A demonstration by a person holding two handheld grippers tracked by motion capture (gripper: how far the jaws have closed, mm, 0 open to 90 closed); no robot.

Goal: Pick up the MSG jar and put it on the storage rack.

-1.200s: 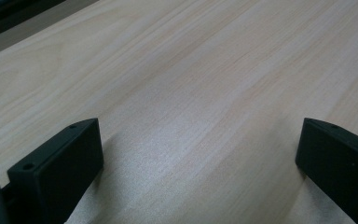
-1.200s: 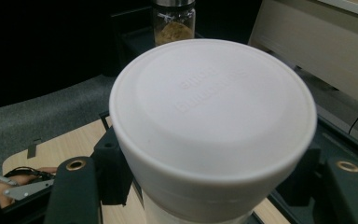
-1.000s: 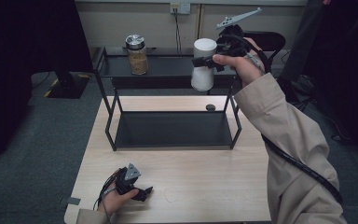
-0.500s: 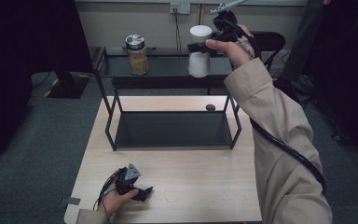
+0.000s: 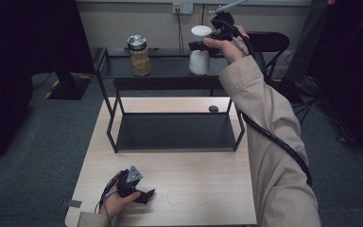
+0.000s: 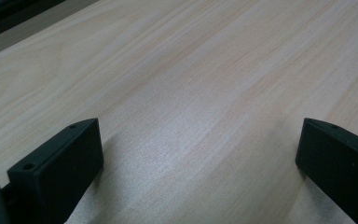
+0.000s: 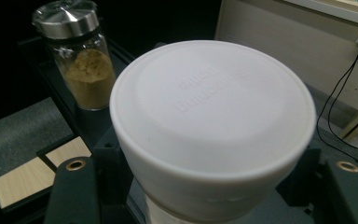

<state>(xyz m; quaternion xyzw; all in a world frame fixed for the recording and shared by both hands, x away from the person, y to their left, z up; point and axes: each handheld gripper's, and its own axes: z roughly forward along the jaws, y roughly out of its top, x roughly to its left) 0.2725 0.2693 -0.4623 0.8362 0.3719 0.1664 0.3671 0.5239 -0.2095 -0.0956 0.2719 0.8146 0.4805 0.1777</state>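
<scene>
The white lidded jar (image 5: 200, 56) stands upright over the black rack's top shelf (image 5: 165, 68), right of the glass spice jar (image 5: 139, 55), clenched between the right claw (image 5: 202, 46) jaws from its right side. Whether its base touches the shelf is unclear. The left claw (image 5: 144, 195) rests released on the worktop (image 5: 208, 179), well apart.

On the rack's top shelf (image 5: 170, 71), the glass jar (image 5: 139, 55) stands well apart from the white container (image 5: 199, 56), leaving open shelf between them, while the surface (image 5: 203, 189) in front lies open.

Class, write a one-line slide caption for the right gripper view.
Right gripper clamps a white lidded plastic container beside a steel-capped glass jar of tan powder on the black metal shelf.
</scene>
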